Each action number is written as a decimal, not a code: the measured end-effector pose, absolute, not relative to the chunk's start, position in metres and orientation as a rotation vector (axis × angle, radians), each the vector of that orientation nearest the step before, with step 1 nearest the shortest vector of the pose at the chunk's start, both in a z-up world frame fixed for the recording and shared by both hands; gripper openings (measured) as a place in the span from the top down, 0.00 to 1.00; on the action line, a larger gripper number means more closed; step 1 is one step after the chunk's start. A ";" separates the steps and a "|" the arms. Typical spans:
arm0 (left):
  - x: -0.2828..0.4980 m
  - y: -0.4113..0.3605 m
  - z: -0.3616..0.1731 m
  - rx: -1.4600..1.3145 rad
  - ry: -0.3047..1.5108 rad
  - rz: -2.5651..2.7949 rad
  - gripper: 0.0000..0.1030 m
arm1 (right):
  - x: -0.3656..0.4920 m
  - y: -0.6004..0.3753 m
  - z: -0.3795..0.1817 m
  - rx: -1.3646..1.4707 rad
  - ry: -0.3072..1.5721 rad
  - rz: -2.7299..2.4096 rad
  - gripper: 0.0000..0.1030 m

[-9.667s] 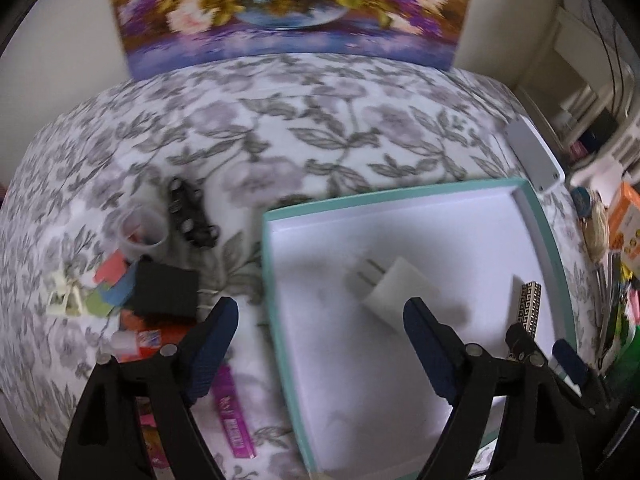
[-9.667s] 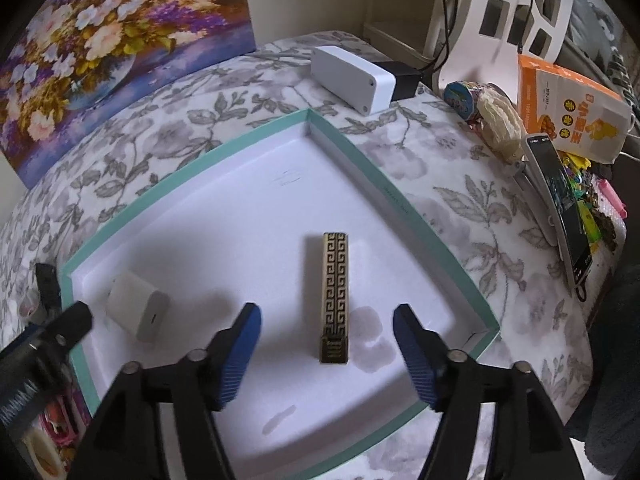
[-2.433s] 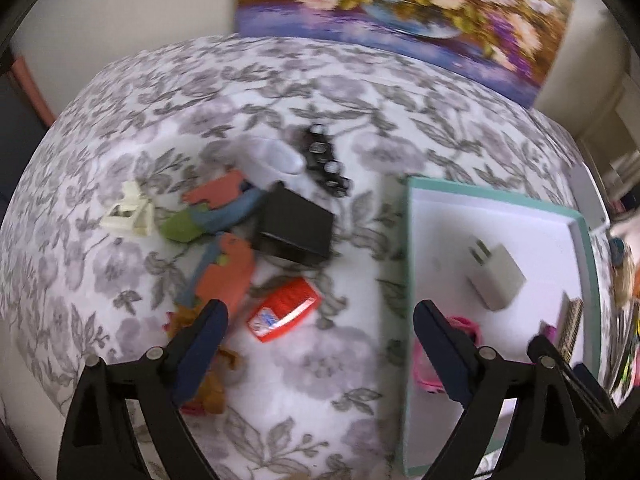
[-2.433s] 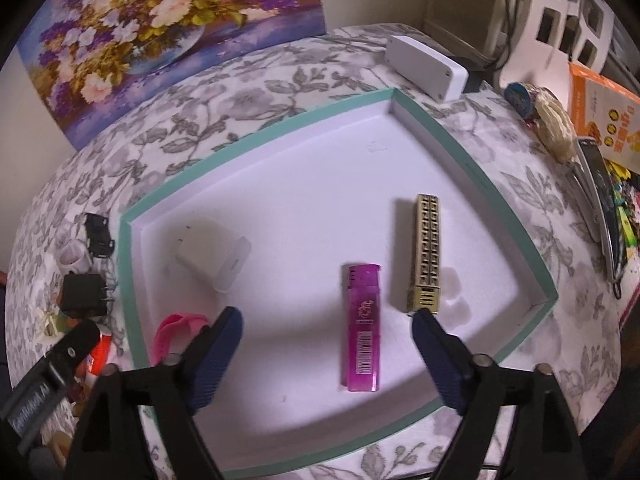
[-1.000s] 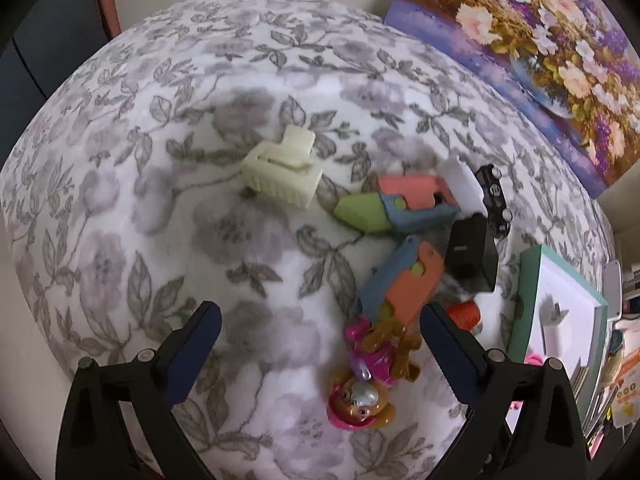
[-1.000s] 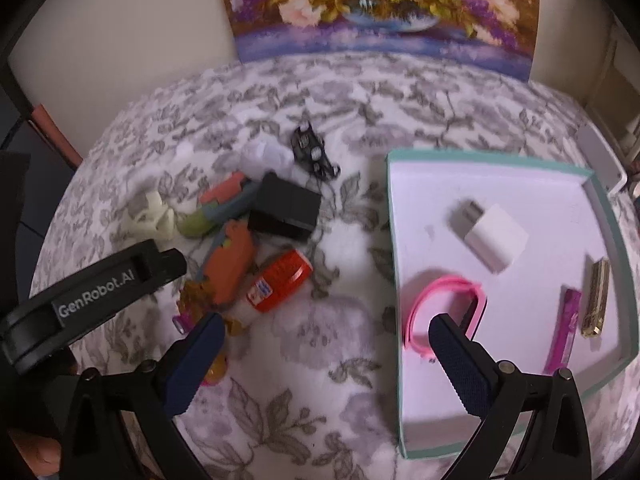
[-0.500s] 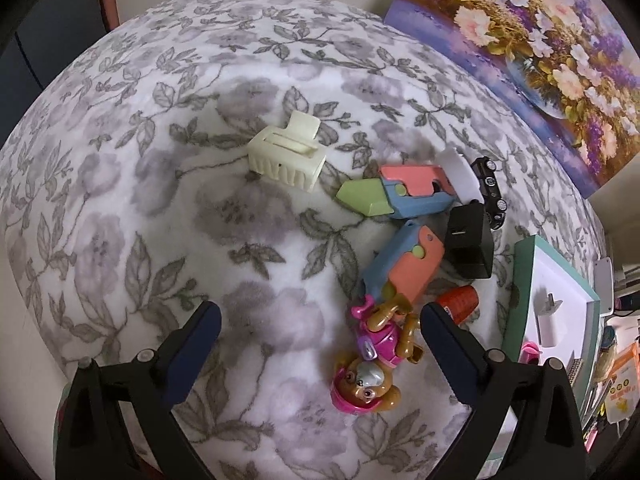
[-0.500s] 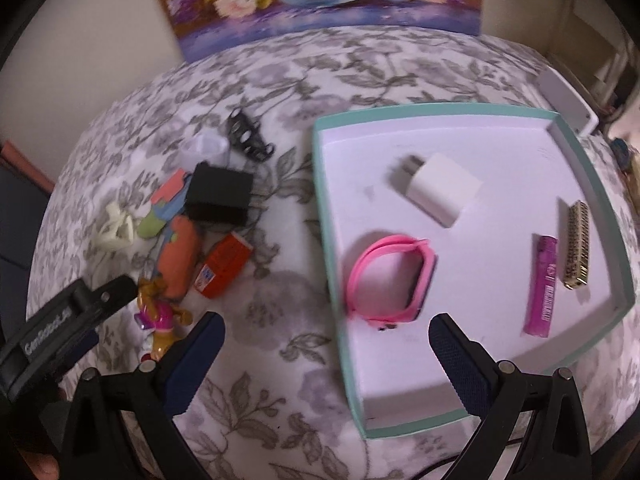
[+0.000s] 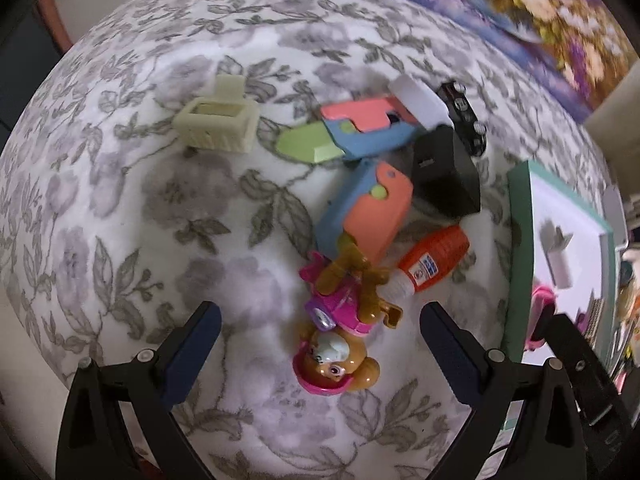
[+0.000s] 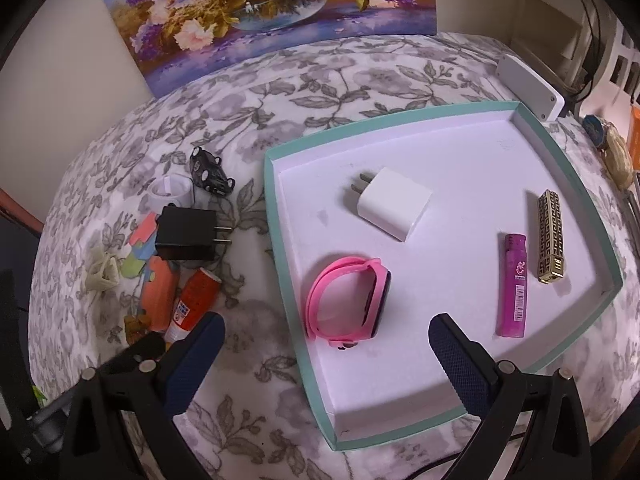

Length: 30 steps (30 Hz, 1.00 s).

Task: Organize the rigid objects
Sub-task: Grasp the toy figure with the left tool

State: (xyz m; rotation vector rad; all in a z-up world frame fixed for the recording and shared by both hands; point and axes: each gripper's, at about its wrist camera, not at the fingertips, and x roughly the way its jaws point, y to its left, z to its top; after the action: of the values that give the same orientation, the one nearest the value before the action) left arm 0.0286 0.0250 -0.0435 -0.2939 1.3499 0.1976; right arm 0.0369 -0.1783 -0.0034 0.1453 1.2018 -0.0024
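My left gripper [image 9: 320, 344] is open and empty, its fingers on either side of a pink and brown toy dog [image 9: 340, 344] on the floral cloth. Beyond it lie an orange glue bottle [image 9: 430, 260], orange-blue plastic pieces [image 9: 368, 208], a black charger [image 9: 444, 176], a cream hair claw [image 9: 218, 124] and a black toy car [image 9: 464, 116]. My right gripper [image 10: 324, 356] is open and empty over the teal tray [image 10: 276, 216]. The tray holds a pink watch band [image 10: 348, 300], a white charger [image 10: 394, 204], a pink lighter [image 10: 514, 284] and a gold lighter [image 10: 551, 236].
A flower painting [image 10: 264, 8] leans on the wall behind the table. A white box [image 10: 532, 86] lies past the tray's far corner. Clutter [image 10: 616, 148] crowds the right edge. A white cup [image 10: 170, 190] lies by the toy car [image 10: 210, 174].
My left gripper has moved down closer to the toy dog, which now lies between its fingers. My right gripper has shifted right and closer over the tray.
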 end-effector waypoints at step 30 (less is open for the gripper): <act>0.023 0.053 -0.024 -0.427 1.262 0.214 0.57 | 0.047 -0.145 -0.002 0.090 1.157 0.165 0.00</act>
State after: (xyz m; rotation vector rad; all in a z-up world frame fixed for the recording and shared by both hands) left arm 0.0232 0.0526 -0.0245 -0.4266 1.2616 0.2145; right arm 0.0474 -0.1448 -0.0017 0.0900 1.1574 0.1655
